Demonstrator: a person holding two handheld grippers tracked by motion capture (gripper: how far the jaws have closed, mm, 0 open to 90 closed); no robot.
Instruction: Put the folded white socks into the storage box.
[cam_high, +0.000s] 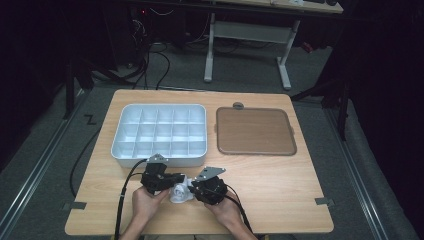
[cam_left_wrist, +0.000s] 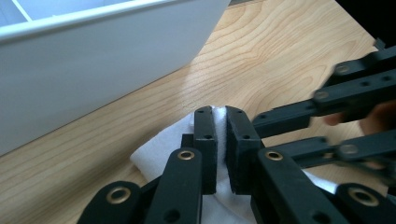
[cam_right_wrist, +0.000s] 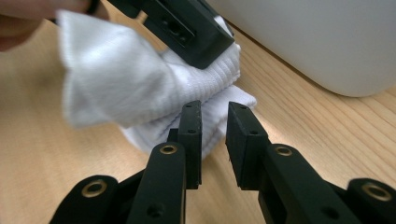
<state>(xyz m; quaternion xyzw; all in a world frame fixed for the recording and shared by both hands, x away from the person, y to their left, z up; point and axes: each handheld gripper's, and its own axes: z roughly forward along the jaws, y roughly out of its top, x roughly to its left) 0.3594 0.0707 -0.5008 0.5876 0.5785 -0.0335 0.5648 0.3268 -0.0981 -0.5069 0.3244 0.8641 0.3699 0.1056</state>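
A white ribbed cloth, perhaps a sock, lies bunched on the wooden table near its front edge, between my two grippers. My left gripper is shut on it. In the left gripper view the jaws stand nearly together with white fabric pinched between them. My right gripper faces it from the right. In the right gripper view its jaws stand a little apart just in front of the cloth's folded end, pads not pressing on it. The left gripper clamps the cloth from above there.
A white tray with several compartments stands just behind the grippers; its wall is close in both gripper views. A brown flat lid lies to its right. Bare wood extends right of the hands.
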